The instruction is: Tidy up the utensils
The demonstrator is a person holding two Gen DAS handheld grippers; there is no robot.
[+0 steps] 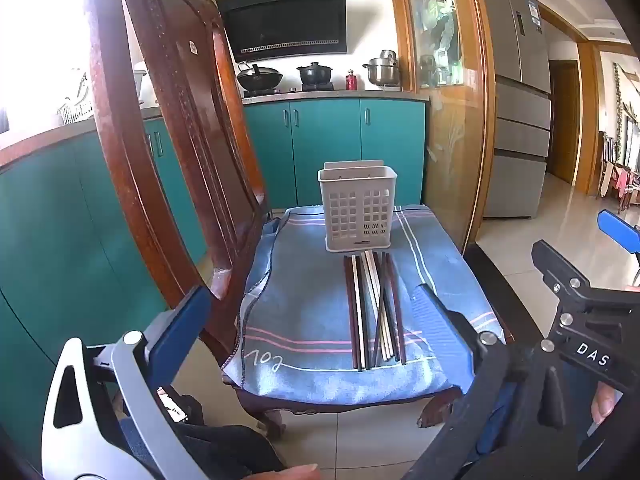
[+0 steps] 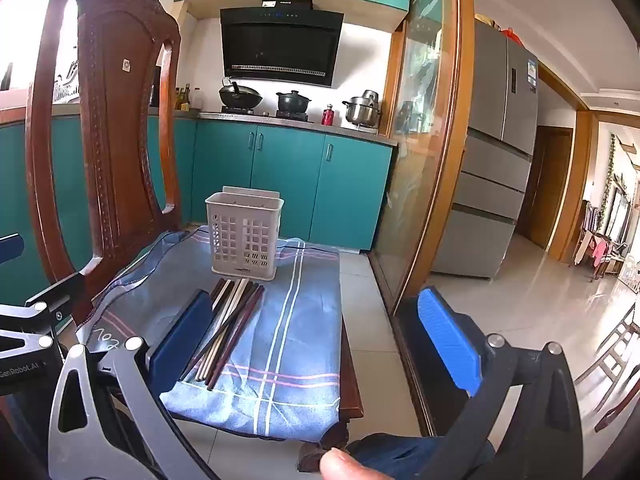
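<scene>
Several chopsticks [image 1: 376,308], dark, white and tan, lie side by side on a blue striped cloth [image 1: 304,280] that covers a wooden chair seat. Their far ends almost reach a pale grey slotted utensil basket [image 1: 358,212] standing upright at the back of the seat. My left gripper [image 1: 312,320] hovers in front of the seat, open, with nothing between its fingers. In the right wrist view the chopsticks [image 2: 232,324] lie in front of the basket [image 2: 244,236]. My right gripper [image 2: 316,340] is open and holds nothing, its left pad [image 2: 184,340] hiding part of the bundle.
The carved chair back [image 1: 180,120] rises on the left of the seat. A glass sliding door [image 2: 420,160] stands to the right. Teal cabinets and a stove with pots [image 1: 316,74] lie behind. Tiled floor [image 2: 520,280] opens to the right. A pad [image 1: 618,230] of the right gripper shows at the left wrist view's edge.
</scene>
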